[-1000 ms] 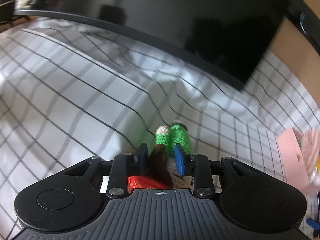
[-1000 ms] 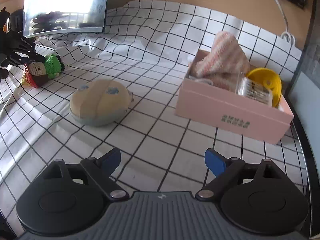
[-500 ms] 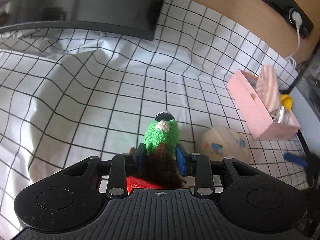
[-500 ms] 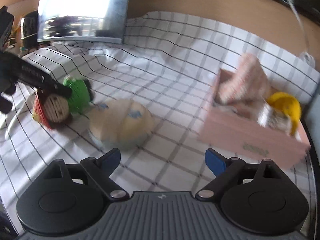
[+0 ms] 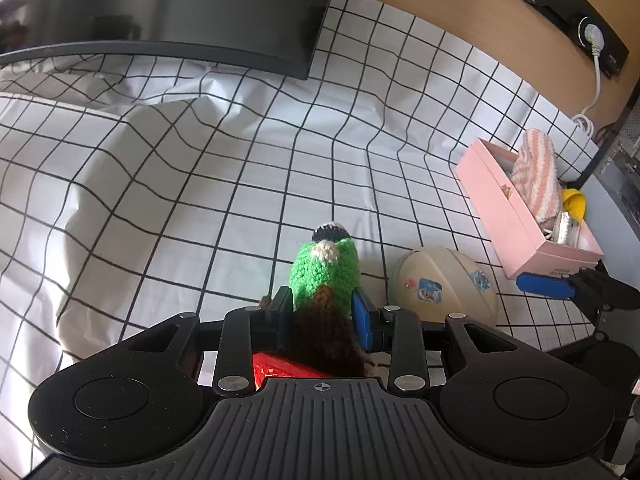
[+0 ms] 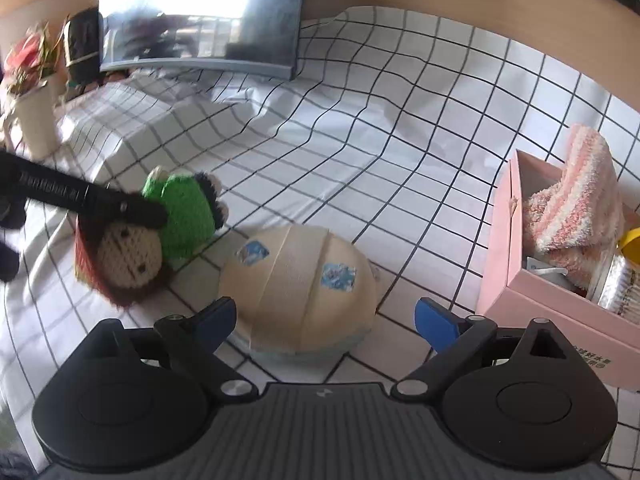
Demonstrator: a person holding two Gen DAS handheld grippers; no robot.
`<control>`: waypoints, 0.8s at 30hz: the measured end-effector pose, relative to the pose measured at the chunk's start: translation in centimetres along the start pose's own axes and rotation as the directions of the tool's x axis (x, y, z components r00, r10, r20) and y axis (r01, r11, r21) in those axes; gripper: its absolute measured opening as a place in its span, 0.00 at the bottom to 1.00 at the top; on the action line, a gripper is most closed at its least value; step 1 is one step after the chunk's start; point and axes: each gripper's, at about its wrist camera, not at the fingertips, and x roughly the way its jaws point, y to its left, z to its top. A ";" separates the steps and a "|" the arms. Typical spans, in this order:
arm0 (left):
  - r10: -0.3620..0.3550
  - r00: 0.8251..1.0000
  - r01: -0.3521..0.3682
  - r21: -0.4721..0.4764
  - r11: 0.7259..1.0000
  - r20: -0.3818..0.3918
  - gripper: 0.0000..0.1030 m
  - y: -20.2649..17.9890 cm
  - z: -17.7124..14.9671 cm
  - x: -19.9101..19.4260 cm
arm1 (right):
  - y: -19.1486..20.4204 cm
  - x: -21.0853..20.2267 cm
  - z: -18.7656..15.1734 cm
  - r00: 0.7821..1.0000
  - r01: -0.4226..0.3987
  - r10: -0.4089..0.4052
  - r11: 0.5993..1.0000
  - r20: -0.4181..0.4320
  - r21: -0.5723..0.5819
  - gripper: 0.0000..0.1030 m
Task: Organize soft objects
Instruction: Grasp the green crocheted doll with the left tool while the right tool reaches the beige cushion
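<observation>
My left gripper [image 5: 324,312] is shut on a crocheted doll [image 5: 325,268] with a green body, brown hair and a red part, held just above the checked cloth. The doll also shows in the right wrist view [image 6: 160,232], with the left gripper's finger across it. A cream dome-shaped soft cap with blue stickers [image 6: 300,284] lies on the cloth beside the doll; it also shows in the left wrist view [image 5: 444,284]. My right gripper [image 6: 326,318] is open, its blue pads either side of the cap's near edge. A pink box [image 6: 556,292] holds a pink striped sock [image 6: 576,204].
A dark monitor [image 5: 168,8] stands at the back on the wrinkled checked cloth [image 5: 200,160]. A yellow item [image 5: 574,202] and a clear packet lie in the pink box [image 5: 520,220]. A white pot with flowers [image 6: 32,92] stands far left. A cable and sockets run along the wooden wall.
My left gripper swung right with the doll, now beside the cream cap. My right gripper moved forward and left until its open pads flank the cap.
</observation>
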 end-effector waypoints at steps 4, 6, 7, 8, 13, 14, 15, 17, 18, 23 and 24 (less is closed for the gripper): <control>0.002 1.000 -0.002 -0.006 1.000 0.001 0.34 -0.1 -0.1 0.0 | -0.4 -0.8 -1.5 0.990 0.140 -0.140 0.988 0.009 -0.068 0.94; 0.005 1.000 -0.005 -0.012 1.000 0.001 0.34 -0.1 -0.1 0.0 | -1.2 -1.0 -2.3 0.967 0.254 -0.255 0.964 -0.006 -0.082 0.94; 0.008 1.000 -0.008 -0.017 1.000 0.002 0.35 -0.1 -0.2 0.1 | -1.9 -1.3 -2.7 0.957 0.288 -0.290 0.955 -0.017 -0.068 0.94; 0.009 1.000 -0.009 -0.022 1.000 0.002 0.35 -0.1 -0.2 0.1 | -2.6 -1.7 -2.9 0.958 0.286 -0.287 0.957 -0.023 -0.040 0.94; -0.004 1.000 0.004 -0.042 0.999 -0.006 0.36 -0.2 -0.6 0.5 | -4.3 -3.9 -3.2 0.988 0.155 -0.155 0.984 -0.002 0.093 0.95; -0.007 1.000 0.006 -0.043 0.999 -0.009 0.36 -0.2 -0.6 0.6 | -4.1 -4.2 -3.1 0.991 0.134 -0.135 0.986 0.009 0.095 0.95; -0.005 1.000 0.005 -0.044 0.999 -0.008 0.36 -0.3 -0.6 0.7 | -3.8 -4.3 -2.8 0.993 0.112 -0.115 0.989 0.025 0.092 0.95; 0.001 1.000 -0.002 -0.051 0.999 -0.006 0.36 -0.4 -0.8 0.7 | -2.8 -4.3 -2.3 0.996 0.071 -0.075 0.995 0.049 0.073 0.96; 0.002 1.000 -0.002 -0.054 0.999 -0.004 0.36 -0.4 -0.8 0.7 | -2.2 -4.2 -2.0 0.997 0.052 -0.056 0.997 0.058 0.057 0.96; -0.023 1.000 0.023 -0.040 0.999 -0.008 0.37 -0.4 -1.1 0.5 | 0.9 -2.4 -0.7 0.995 0.044 -0.039 0.997 0.090 -0.060 0.97; -0.034 0.999 0.033 -0.039 0.999 -0.012 0.37 -0.4 -1.3 0.4 | 1.3 -1.9 -0.3 0.995 0.036 -0.029 0.996 0.091 -0.076 0.97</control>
